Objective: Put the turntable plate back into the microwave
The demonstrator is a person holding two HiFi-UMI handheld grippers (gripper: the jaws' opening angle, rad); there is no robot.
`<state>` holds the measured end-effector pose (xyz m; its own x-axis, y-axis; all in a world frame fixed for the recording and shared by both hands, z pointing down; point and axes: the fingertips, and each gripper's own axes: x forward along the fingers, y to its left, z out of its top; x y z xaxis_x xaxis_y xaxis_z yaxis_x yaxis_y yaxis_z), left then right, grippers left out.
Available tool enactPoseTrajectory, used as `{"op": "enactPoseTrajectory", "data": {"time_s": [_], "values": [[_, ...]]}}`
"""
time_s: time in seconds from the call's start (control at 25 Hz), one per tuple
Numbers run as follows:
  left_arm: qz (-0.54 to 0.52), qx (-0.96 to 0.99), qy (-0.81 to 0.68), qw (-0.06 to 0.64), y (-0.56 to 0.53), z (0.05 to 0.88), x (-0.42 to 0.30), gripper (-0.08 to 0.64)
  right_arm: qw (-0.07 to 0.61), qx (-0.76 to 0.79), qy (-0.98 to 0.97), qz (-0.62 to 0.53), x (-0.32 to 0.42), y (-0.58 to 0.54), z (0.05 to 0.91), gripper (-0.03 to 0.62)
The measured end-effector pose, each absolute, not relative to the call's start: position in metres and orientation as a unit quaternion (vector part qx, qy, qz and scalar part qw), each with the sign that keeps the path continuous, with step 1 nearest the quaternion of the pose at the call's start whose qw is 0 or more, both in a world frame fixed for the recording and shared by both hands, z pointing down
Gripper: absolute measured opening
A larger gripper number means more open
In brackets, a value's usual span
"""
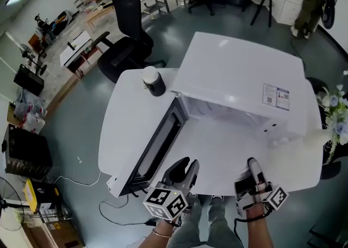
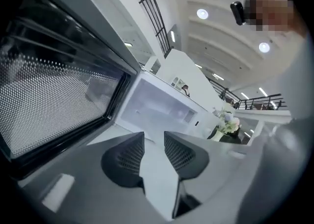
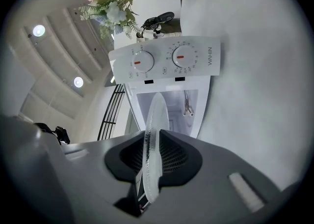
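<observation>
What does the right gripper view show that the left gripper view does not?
Only the right gripper view: the glass turntable plate, edge-on, clamped in the right gripper, and the control panel with two dials. Only the left gripper view: the open microwave door with its mesh window, and the left gripper, jaws apart and empty. Both: the white microwave cavity and the flowers.
</observation>
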<state>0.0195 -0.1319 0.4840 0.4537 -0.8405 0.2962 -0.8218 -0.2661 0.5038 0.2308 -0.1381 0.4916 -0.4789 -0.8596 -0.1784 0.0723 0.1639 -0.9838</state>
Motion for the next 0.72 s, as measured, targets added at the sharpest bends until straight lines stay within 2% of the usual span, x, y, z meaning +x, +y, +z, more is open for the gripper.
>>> {"op": "enactPoseTrajectory", "data": {"time_s": [0.56,0.72], "values": [[0.015,0.79,-0.556,0.258,-0.125,0.483,0.0,-0.01,0.432,-0.33,0.636,-0.548,0.211,-0.154,0.497,0.057],[0.021,0.795,-0.552,0.251,-0.126,0.484,0.0,-0.011,0.438,-0.339,0.634,-0.539,0.207,-0.158,0.498,0.057]]}}
